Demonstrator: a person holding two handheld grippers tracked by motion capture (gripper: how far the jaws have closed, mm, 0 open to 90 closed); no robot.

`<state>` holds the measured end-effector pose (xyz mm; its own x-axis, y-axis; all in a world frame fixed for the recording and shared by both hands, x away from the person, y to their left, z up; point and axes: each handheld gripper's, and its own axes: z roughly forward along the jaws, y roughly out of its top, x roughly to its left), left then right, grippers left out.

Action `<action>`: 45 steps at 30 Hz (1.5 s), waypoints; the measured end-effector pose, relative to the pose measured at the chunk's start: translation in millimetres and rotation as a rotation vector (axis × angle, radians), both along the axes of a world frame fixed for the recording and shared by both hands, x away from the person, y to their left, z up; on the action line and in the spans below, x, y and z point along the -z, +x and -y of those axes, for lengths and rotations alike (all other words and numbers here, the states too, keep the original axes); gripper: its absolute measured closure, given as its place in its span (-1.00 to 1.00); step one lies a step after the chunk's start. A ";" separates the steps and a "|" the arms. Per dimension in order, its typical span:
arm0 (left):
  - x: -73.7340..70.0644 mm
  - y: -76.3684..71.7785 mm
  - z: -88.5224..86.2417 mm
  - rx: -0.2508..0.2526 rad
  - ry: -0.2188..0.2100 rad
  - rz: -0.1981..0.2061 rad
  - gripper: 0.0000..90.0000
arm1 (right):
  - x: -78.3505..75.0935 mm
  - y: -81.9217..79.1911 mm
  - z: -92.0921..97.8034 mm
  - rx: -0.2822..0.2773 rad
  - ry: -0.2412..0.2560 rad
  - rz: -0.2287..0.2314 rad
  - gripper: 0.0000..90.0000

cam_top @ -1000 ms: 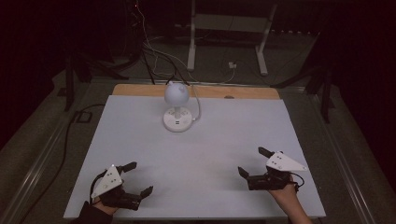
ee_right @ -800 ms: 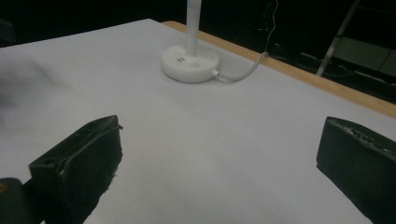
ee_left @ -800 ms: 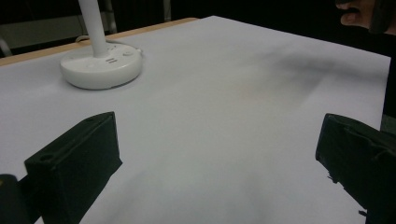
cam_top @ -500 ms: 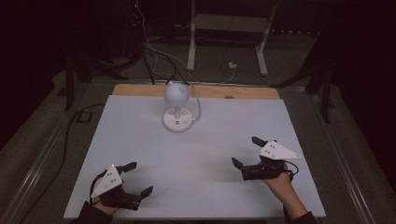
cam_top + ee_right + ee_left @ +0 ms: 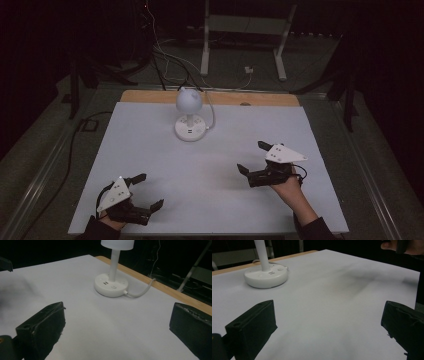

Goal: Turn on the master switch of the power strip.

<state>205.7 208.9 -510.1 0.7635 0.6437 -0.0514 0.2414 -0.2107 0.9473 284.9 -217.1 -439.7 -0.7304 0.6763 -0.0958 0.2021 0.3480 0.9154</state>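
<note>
Right hand-held gripper (image 5: 253, 157): jaws spread wide, nothing between them, hovering just above the white counter (image 5: 150, 150) on its right half, nose turned toward the lamp (image 5: 189, 116). Left hand-held gripper (image 5: 146, 190): also spread and empty, low at the near left corner, well apart from everything. The lamp stands upright toward the far middle of the counter, near the wooden edge (image 5: 150, 96); round white base (image 5: 111, 285) with a button and small ports on top, thin stem, pale shade above, and a cable (image 5: 140, 291) running off the base toward the back. From the right gripper view the base sits ahead between the jaws, still well off. Judging by this, the step in hand is the right gripper's approach to the lamp, likely for the button on the base. To do it well: keep the line low and straight, come in from the front to stay clear of the cable, avoid knocking the stem or shade, and press straight down so the light base does not slide or tip. The left could steady the base if needed.
</note>
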 end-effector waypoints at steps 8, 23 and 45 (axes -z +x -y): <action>-0.3 0.0 -0.3 -0.001 -0.005 0.001 -0.99 | -1.4 12.2 -16.2 -0.024 -0.002 -0.002 -1.00; -0.4 -0.5 -0.5 0.003 -0.007 0.003 -0.99 | 2.8 36.6 -42.2 -0.056 0.007 -0.016 -1.00; -0.3 -0.5 -1.2 0.000 -0.011 0.000 -0.99 | 13.0 65.1 -72.2 -0.096 0.025 -0.054 -1.00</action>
